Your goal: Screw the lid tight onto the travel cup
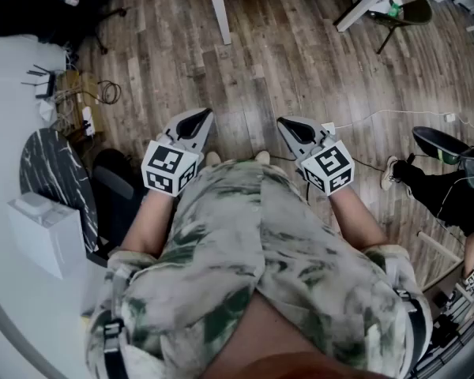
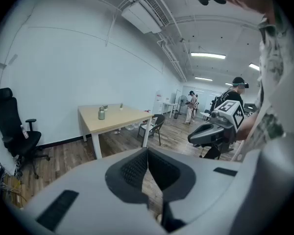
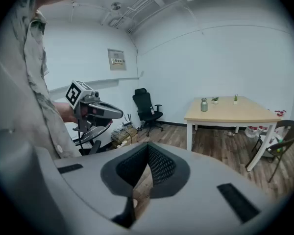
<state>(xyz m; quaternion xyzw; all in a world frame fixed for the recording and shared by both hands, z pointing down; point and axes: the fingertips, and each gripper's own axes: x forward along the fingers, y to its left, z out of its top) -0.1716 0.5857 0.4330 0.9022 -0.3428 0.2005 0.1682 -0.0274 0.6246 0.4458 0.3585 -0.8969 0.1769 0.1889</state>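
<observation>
1. Your shirt is the closest thing. Both grippers are held out at your waist, over the floor.
2. Left gripper: the jaws are pressed together with nothing between them. It tips slightly down and angles inward.
3. Right gripper: these jaws are also closed and empty, and it angles inward as well.
4. Cup: it stands upright on the counter, well apart from both jaws. It is too small to tell whether the lid is on.
5. From the left jaws the cup lies ahead and to the left. From the right jaws it lies ahead and to the right. That puts it roughly between your two lines of aim, and neither hand looks clearly nearer. You probably need to walk up to the counter before either gripper can reach it.
</observation>
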